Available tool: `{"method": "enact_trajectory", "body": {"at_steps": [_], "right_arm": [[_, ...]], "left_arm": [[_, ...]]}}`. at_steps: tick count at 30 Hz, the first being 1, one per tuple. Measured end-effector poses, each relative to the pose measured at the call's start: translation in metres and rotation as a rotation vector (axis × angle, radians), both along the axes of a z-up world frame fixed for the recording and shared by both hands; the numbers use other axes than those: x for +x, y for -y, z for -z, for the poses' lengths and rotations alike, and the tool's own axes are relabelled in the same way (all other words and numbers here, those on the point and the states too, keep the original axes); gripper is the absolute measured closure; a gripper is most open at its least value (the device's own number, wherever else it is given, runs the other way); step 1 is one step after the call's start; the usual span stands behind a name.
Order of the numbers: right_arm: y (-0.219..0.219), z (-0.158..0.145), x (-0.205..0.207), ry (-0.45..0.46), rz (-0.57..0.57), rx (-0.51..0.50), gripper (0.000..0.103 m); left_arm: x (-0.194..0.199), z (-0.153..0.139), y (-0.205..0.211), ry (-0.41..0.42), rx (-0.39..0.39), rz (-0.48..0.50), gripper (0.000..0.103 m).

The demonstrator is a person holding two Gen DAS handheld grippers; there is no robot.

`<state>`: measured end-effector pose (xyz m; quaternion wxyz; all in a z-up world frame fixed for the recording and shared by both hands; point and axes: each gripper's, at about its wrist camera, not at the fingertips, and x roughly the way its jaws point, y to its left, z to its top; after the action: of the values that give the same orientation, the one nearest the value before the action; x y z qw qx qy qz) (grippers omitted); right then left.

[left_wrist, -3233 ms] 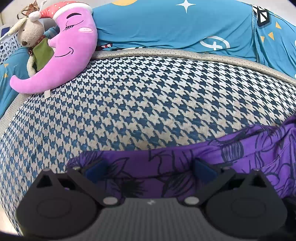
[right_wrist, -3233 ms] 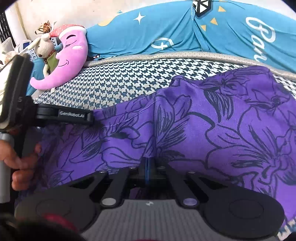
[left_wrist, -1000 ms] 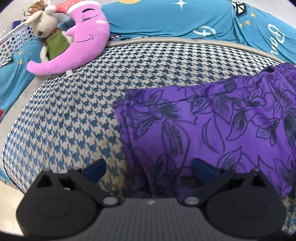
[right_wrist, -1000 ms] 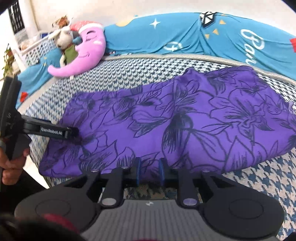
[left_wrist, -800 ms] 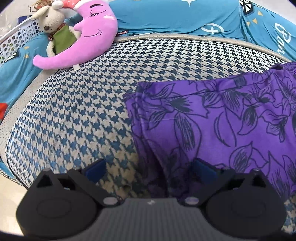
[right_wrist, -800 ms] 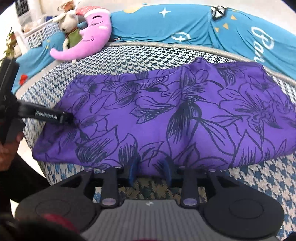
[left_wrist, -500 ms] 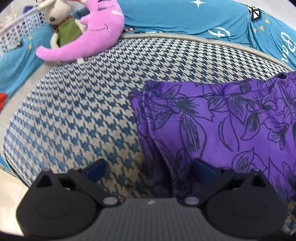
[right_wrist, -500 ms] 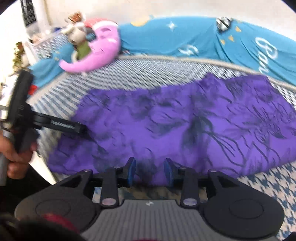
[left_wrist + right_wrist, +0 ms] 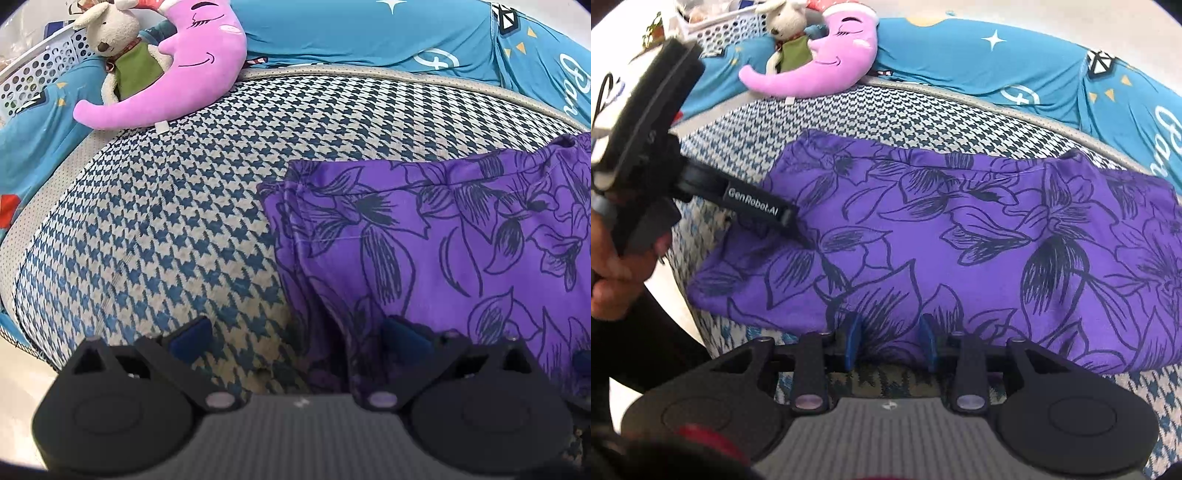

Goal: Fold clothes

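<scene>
- Bedding first: the houndstooth mattress carries everything, and blue sheets bunch along its far edge.
- Purple floral garment lies folded into a long band on the mattress, toward the near edge, its short end just past your left claw.
- Pink moon pillow sits at the mattress's far left corner, with a plush rabbit leaning against it and a white perforated basket behind.
- Your left claw stands wide apart, one fingertip over bare mattress, the other on the garment's end; it grips nothing.
- Your right claw is part open at the garment's near edge, cloth between the pads, neither visibly pressing on it.
</scene>
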<state>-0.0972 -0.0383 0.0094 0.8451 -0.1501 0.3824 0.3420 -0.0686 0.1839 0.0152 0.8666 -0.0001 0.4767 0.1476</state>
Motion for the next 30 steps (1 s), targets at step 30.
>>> {"method": "enact_trajectory", "body": {"at_steps": [30], "right_arm": [[-0.015,-0.018,-0.01,0.015,-0.081,0.134,0.068]], "left_arm": [[-0.001,-0.001,-0.03,0.013,-0.106,-0.12,0.0]]}}
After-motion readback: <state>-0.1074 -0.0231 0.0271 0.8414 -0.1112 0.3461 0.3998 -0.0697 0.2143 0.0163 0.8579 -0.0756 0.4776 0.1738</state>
